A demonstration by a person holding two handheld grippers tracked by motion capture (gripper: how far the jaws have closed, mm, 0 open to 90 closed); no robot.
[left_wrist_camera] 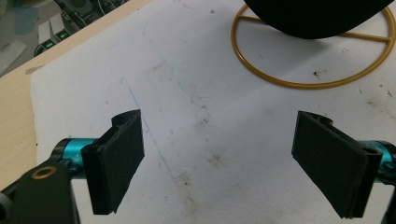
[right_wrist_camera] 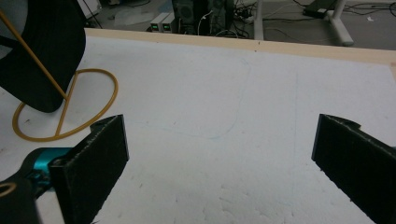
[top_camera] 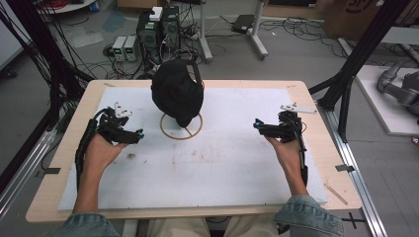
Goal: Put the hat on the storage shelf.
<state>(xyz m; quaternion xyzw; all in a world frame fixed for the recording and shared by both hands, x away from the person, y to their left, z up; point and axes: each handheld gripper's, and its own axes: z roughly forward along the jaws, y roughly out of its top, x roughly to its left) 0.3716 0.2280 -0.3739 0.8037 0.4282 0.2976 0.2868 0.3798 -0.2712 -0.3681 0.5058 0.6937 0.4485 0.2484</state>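
Note:
A black cap [top_camera: 177,92] hangs on a gold wire stand whose round base ring [top_camera: 181,135] rests on the white mat at the table's middle back. The cap [left_wrist_camera: 317,16] and ring [left_wrist_camera: 303,83] appear ahead of my left gripper [left_wrist_camera: 219,163], which is open with nothing between its pads. My left gripper [top_camera: 140,134] sits left of the stand, held in a hand. My right gripper [top_camera: 256,124] sits to the right of the stand, also open and empty [right_wrist_camera: 219,163]; the cap [right_wrist_camera: 44,51] and ring [right_wrist_camera: 65,133] lie off to its left.
A white foam mat [top_camera: 222,163] with smudges covers the wooden table [top_camera: 79,118]. Black frame posts [top_camera: 356,59] stand at both sides. Computers and cables [top_camera: 158,29] lie on the floor beyond the far edge. A wooden stick [top_camera: 336,193] lies at the table's right front.

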